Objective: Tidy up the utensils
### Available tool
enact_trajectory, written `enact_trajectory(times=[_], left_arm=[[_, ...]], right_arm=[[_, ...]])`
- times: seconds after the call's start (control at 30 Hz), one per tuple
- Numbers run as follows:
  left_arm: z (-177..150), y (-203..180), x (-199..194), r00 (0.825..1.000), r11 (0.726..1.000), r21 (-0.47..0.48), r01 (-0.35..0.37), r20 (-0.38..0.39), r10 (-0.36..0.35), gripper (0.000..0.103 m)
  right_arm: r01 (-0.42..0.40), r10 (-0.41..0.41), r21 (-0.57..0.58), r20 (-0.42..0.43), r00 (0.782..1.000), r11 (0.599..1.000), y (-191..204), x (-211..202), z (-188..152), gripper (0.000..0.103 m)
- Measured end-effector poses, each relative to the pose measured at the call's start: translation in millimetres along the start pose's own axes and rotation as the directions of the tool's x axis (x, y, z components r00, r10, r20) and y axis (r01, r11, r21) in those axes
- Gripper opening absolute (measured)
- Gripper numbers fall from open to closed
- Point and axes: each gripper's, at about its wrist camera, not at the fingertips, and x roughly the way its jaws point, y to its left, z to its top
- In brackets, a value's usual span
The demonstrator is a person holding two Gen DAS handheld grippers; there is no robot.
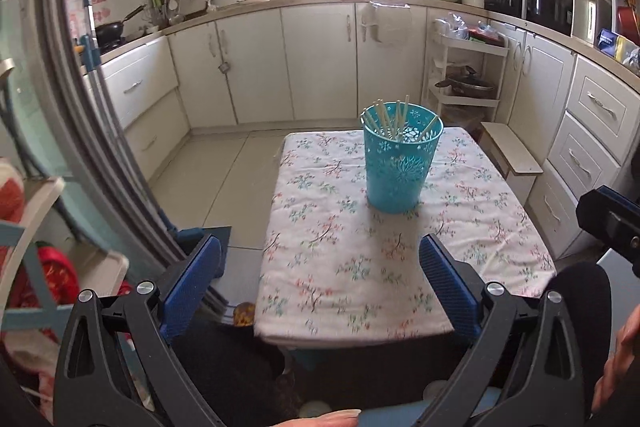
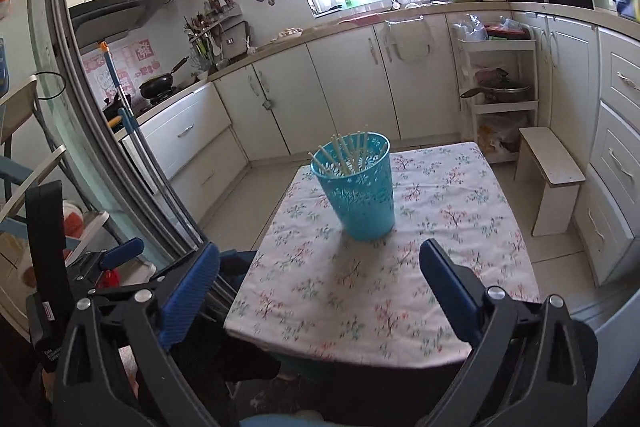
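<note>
left claw (image 1: 320,259) agape, empty; chopstick basket (image 1: 400,163) well ahead on table (image 1: 400,267).

Black hand-held gripper (image 1: 320,259), blue pads (image 1: 192,283)

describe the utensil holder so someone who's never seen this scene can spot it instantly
Find the small table under a floral cloth in the middle of the kitchen floor. On its far half stands a turquoise plastic cup with lace-like cut-out walls, upright. It is the only thing on the cloth, with pale chopsticks sticking out.
</note>
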Motion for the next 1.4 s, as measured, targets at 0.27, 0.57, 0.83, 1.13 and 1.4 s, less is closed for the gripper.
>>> enact_trajectory(times=[0.27, 0.57, 0.83, 1.13, 1.4], left_arm=[[-32, 12, -49, 0.998, 0.998, -0.043, -0.052, 0.017, 0.053, 0.096], [-48, 16, -70, 0.997, 0.996, -0.053, -0.066, 0.022, 0.068, 0.096], [-51, 16, -73, 0.998, 0.996, -0.059, -0.062, 0.01, 0.063, 0.096], [-50, 14, -75, 0.998, 0.997, -0.053, -0.063, 0.021, 0.065, 0.096], [-49, 14, -77, 0.998, 0.997, -0.052, -0.062, 0.025, 0.063, 0.096]], right_arm=[[0.037, -0.036, 0.034, -0.029, 0.999, 0.999, 17, -21, -45, 0.096], [0.051, -0.051, -0.019, -0.001, 0.999, 0.999, 36, -41, -60, 0.096], [0.043, -0.042, -0.048, 0.005, 0.999, 0.998, 42, -44, -63, 0.096], [0.051, -0.049, -0.063, 0.026, 0.998, 0.997, 43, -46, -64, 0.096], [0.049, -0.047, -0.062, 0.034, 0.998, 0.997, 44, -47, -64, 0.096]])
